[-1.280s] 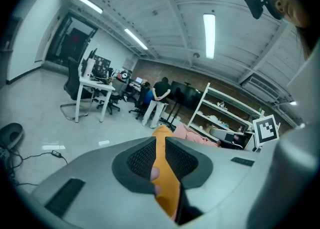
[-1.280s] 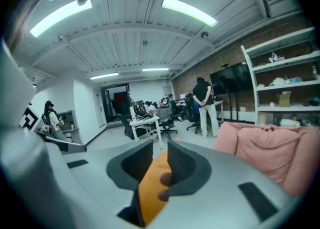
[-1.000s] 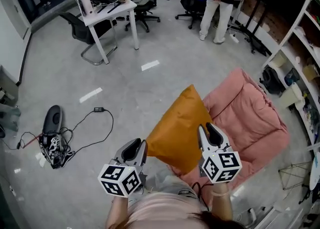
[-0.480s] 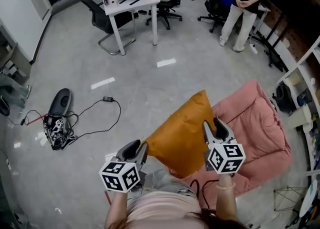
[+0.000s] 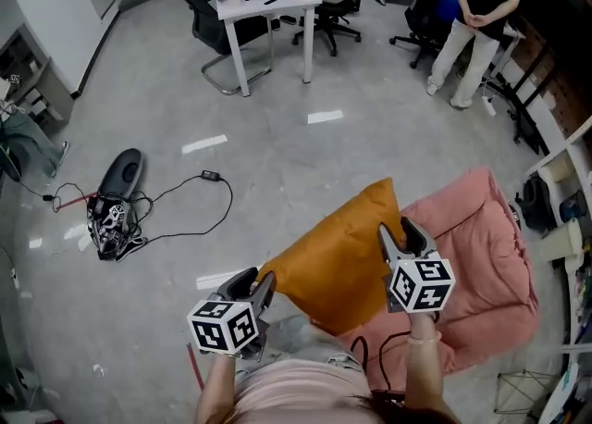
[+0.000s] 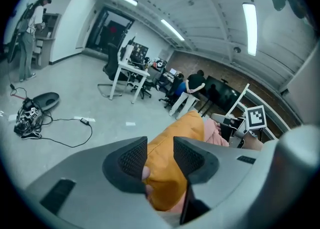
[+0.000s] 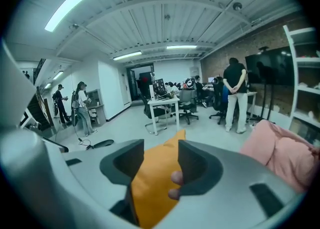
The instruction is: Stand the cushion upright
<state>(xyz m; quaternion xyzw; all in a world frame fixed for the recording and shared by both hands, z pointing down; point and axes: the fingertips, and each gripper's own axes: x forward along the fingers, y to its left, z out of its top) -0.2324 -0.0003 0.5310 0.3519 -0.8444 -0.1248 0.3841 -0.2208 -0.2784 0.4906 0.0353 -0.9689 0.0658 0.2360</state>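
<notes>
An orange cushion (image 5: 338, 255) stands on edge, one corner up, leaning against a pink padded seat (image 5: 481, 255). My left gripper (image 5: 262, 285) is at its lower left corner, my right gripper (image 5: 404, 232) at its right edge. In the left gripper view the cushion (image 6: 170, 183) lies between the jaws of the left gripper (image 6: 160, 153), which have just been opening. In the right gripper view the cushion (image 7: 152, 183) sits between the jaws of the right gripper (image 7: 161, 160), which have also just been opening. The pads no longer pinch the fabric.
A white desk (image 5: 268, 6) with office chairs stands far across the grey floor. A person (image 5: 472, 24) stands at the upper right. A dark bag and a cable (image 5: 111, 223) lie on the floor at the left. Shelving (image 5: 564, 181) lines the right side.
Both grippers have sunk a little with the cushion's edges between them, and their jaws stand wider than before. The cushion keeps its upright lean on the pink seat.
</notes>
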